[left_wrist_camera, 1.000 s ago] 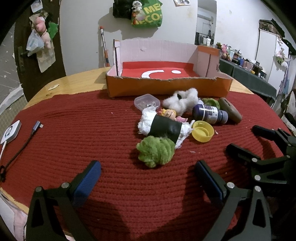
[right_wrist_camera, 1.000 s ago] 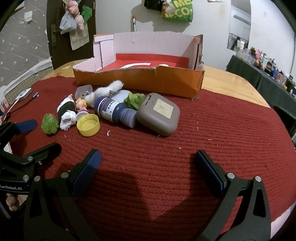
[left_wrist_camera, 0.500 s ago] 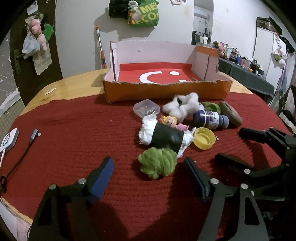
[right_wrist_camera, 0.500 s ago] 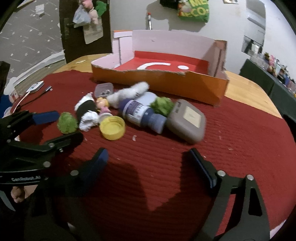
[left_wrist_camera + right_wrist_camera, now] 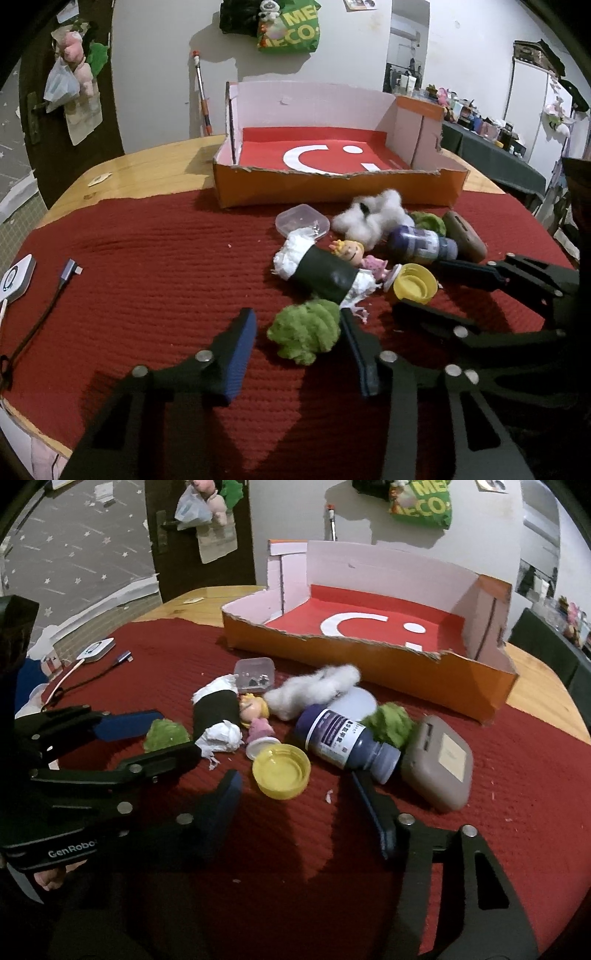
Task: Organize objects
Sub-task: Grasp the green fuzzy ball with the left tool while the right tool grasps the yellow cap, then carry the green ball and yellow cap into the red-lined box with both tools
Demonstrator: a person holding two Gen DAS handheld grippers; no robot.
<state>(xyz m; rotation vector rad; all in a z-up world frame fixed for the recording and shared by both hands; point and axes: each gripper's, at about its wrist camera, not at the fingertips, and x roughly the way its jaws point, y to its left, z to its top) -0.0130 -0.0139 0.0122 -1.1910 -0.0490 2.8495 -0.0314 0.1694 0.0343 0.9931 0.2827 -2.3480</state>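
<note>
**Both grippers closing over a pile of small things on a red mat**

A wooden table (image 5: 155,166) carries a red knitted mat (image 5: 147,266) that covers most of its top. At the far side of the mat stands an open orange box (image 5: 332,188) with white inner walls and a red floor bearing a white curve and dot; nothing lies in it.

Between the box and the grippers lies the pile. From the right wrist view, a grey-brown case (image 5: 439,760) lies flat on the right, touching the neck of a dark bottle (image 5: 343,738) on its side. A white tuft (image 5: 314,692) lies behind the bottle, and a second green tuft (image 5: 391,722) sits between bottle and case. A black roll (image 5: 325,273) with white paper at both ends lies left of the bottle, a small doll (image 5: 354,254) against it. A clear tub (image 5: 303,221) stands nearest the box. A yellow cap (image 5: 281,771) lies open side up just before the bottle.

The left gripper (image 5: 297,334) is closing, with a green tuft (image 5: 304,334) between its fingers; its right pad looks to touch the tuft, the left pad stands clear. The right gripper (image 5: 295,790) is closing too; the yellow cap lies ahead, just beyond its tips, untouched.

At the mat's left edge lie a cable (image 5: 44,295) and a white device (image 5: 16,278).
</note>
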